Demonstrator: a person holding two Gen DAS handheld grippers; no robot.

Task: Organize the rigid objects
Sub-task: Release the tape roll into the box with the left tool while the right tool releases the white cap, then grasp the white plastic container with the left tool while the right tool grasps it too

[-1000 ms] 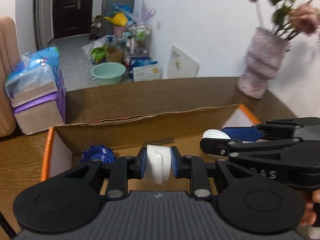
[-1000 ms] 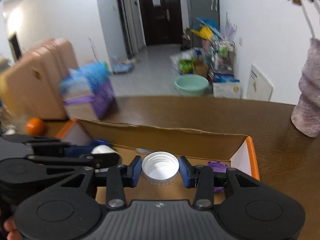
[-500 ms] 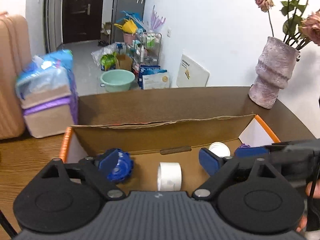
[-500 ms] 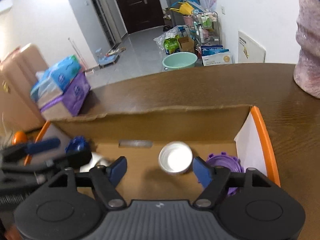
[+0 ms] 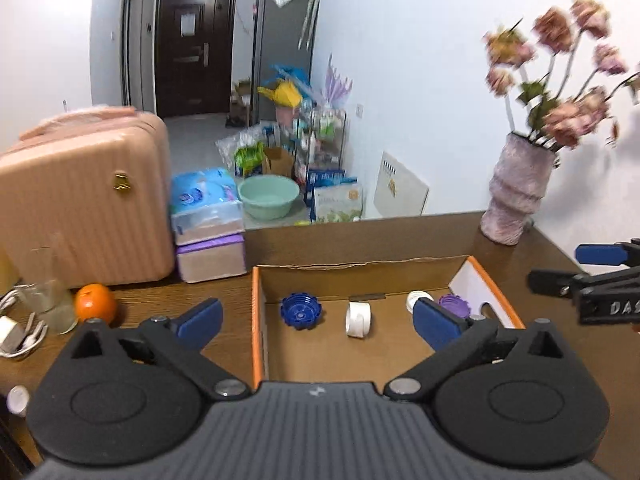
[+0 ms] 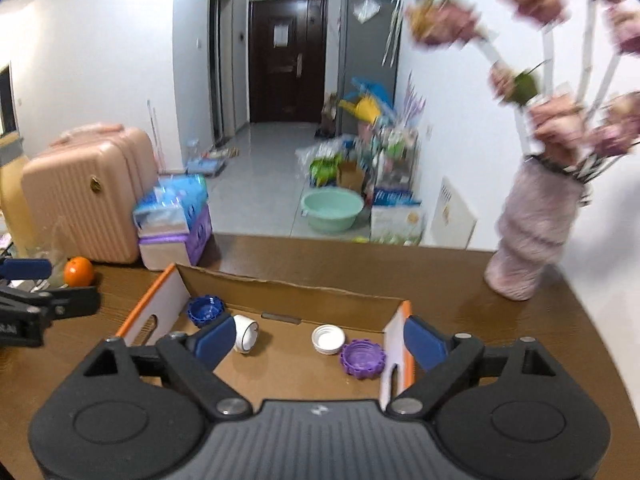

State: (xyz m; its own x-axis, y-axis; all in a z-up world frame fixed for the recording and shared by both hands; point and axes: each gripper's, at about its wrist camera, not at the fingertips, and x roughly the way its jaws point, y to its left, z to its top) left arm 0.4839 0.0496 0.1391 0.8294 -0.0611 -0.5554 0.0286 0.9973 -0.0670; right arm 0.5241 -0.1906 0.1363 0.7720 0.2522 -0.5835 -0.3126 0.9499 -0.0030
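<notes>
An open cardboard box [image 5: 360, 270] with orange edges sits on the wooden table; it also shows in the right wrist view [image 6: 296, 292]. Inside lie a blue cap [image 5: 301, 311], a white cap on its edge [image 5: 358, 319], another white cap [image 6: 328, 338] and a purple cap [image 6: 363, 359]. My left gripper [image 5: 318, 322] is open and empty, raised above and behind the box. My right gripper [image 6: 316, 340] is open and empty, also raised behind the box. The right gripper shows at the right edge of the left wrist view [image 5: 592, 276].
A pink vase with flowers [image 5: 516, 196] stands at the table's back right. An orange [image 5: 96, 301], a glass [image 5: 48, 304] and a charger cable [image 5: 16, 334] lie at the left. A pink suitcase [image 5: 84, 204] and tissue packs [image 5: 208, 224] stand behind.
Both grippers opened and let go of their white caps, which now lie in the box. Both grippers then pulled up and back from the box.
</notes>
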